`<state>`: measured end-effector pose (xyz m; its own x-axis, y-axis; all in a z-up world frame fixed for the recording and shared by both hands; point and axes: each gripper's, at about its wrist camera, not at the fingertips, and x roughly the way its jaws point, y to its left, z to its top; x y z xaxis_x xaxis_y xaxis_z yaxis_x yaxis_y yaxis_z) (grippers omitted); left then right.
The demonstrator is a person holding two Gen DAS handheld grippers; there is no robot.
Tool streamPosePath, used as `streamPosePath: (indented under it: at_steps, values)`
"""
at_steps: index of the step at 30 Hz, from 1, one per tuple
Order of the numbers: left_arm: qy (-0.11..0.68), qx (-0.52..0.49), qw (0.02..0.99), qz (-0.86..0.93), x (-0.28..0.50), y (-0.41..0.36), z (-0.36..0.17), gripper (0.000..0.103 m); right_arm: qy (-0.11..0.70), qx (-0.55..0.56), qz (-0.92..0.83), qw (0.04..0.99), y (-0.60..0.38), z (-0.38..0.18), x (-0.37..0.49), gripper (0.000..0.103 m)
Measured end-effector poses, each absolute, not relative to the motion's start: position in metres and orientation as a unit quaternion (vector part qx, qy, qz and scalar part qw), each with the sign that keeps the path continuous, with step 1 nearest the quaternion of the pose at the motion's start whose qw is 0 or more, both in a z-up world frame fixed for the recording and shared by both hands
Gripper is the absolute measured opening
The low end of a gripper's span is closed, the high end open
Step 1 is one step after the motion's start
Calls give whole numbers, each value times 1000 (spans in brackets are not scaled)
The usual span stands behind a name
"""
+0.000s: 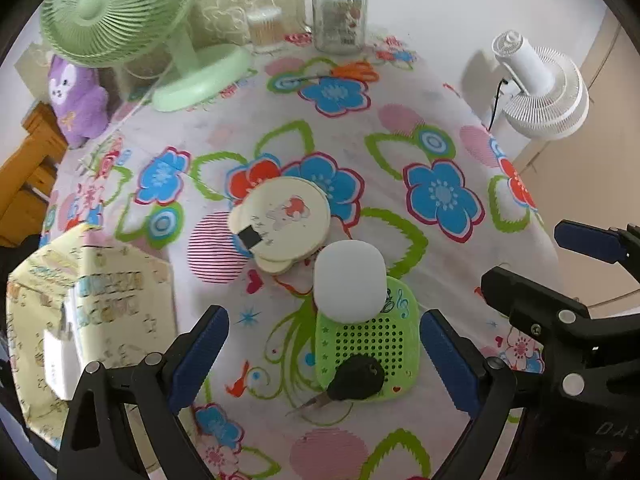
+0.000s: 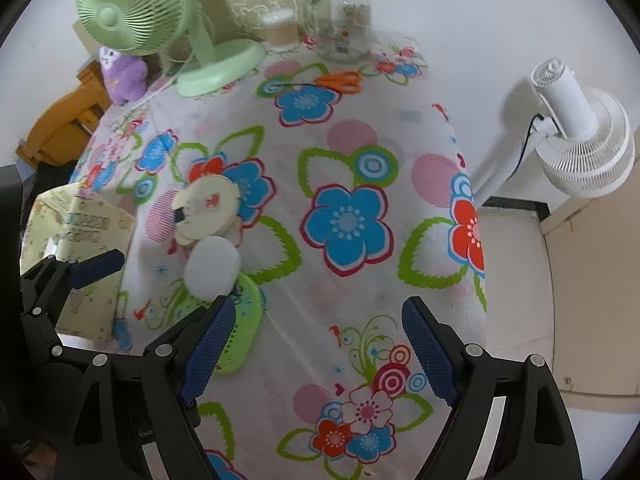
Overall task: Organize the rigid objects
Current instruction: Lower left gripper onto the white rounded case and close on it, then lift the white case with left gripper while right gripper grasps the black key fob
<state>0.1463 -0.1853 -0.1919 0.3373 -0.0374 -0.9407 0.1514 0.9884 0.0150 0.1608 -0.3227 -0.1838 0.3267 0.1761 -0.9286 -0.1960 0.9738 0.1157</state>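
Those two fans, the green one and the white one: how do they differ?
The pale green plastic desk fan stands on the flowered tablecloth, at its far left corner; the white round fan sits off the table's right side, on a white stand. The green fan shows its front grille and round hub; the white fan shows its back, with the motor housing sticking out. A black cable runs to the white fan; none is plain on the green one. Both have ribbed round guards.
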Motion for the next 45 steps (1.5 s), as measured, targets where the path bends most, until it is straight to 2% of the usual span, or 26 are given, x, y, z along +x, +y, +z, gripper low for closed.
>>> streamPosePath:
  at_steps: [7, 13, 19, 24, 45]
  values:
    - [582, 43, 810, -65, 161, -189, -210, 93, 580, 1, 90, 810, -328, -202, 173, 87]
    - [590, 37, 804, -72, 171, -190, -220, 85, 587, 6, 76, 806, -330, -213, 183, 87]
    - [593, 26, 800, -83, 173, -192, -224, 67, 592, 4, 72, 803, -330, -218, 187, 87]
    - [591, 16, 801, -93, 175, -192, -223, 48, 592, 3, 70, 803, -329, -220, 188, 87]
    - [585, 13, 808, -70, 126, -164, -207, 48, 587, -22, 111, 801, -289, -213, 158, 87]
